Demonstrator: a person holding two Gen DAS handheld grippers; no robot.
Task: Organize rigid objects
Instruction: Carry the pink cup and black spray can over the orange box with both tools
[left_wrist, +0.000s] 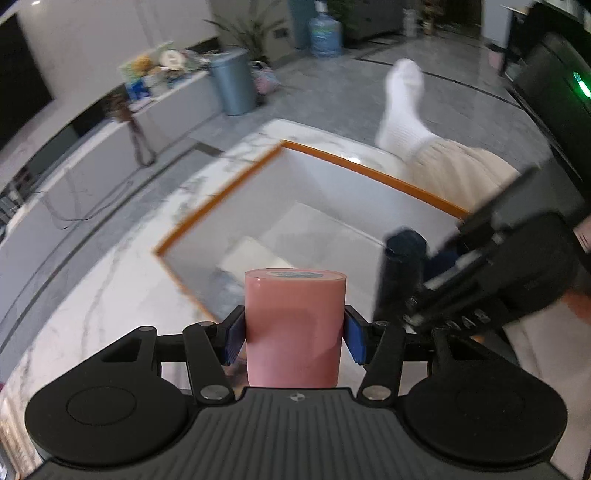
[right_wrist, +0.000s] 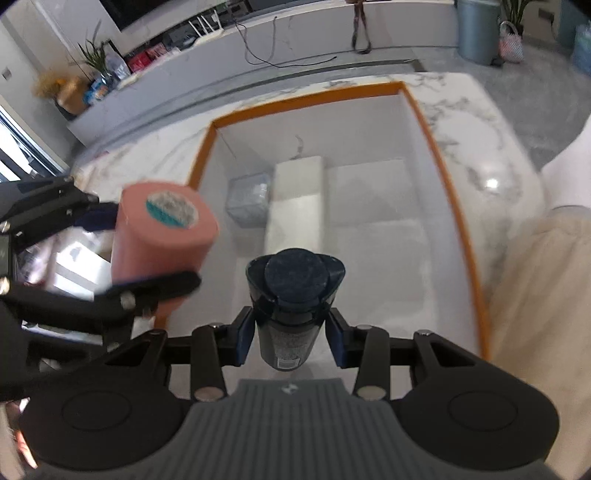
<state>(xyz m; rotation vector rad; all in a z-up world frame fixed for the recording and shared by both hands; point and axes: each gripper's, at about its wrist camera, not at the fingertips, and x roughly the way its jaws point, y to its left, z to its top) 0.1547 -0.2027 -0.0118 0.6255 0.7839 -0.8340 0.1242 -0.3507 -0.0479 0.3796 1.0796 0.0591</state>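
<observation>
My left gripper (left_wrist: 294, 334) is shut on a pink container (left_wrist: 294, 325), held above the near corner of a white box with an orange rim (left_wrist: 218, 201). My right gripper (right_wrist: 291, 338) is shut on a dark navy bottle (right_wrist: 293, 295), held over the same box (right_wrist: 458, 229). In the right wrist view the pink container (right_wrist: 162, 236) and the left gripper (right_wrist: 110, 254) are at the left. In the left wrist view the navy bottle (left_wrist: 400, 269) and the right gripper (left_wrist: 439, 284) are at the right. Inside the box lie a white block (right_wrist: 295, 199) and a clear plastic case (right_wrist: 249, 201).
The box rests on a white marble table (right_wrist: 480, 122). A person's leg in a white sock (left_wrist: 404, 110) and beige trousers is beyond the table. A grey bin (left_wrist: 232, 83), a water jug (left_wrist: 325, 33) and a low white bench with cables (right_wrist: 295, 40) stand on the floor around.
</observation>
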